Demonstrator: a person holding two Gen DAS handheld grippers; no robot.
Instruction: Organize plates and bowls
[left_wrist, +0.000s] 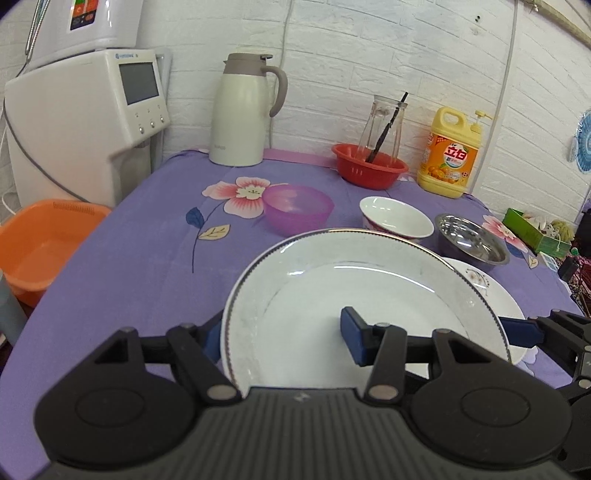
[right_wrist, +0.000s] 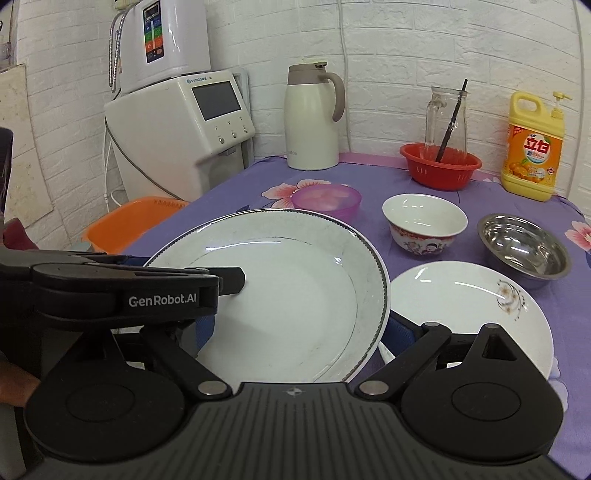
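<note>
A large white plate with a dark beaded rim is held tilted above the purple tablecloth. My left gripper is shut on its rim, one blue finger on top and one beneath; that gripper also shows in the right wrist view. My right gripper straddles the plate's near edge, jaws apart. A smaller flowered white plate lies flat to the right. Behind stand a purple plastic bowl, a white china bowl and a steel bowl.
At the back stand a cream thermos jug, a red colander with a glass carafe, and a yellow detergent bottle. A white appliance and an orange basin are off the table's left edge.
</note>
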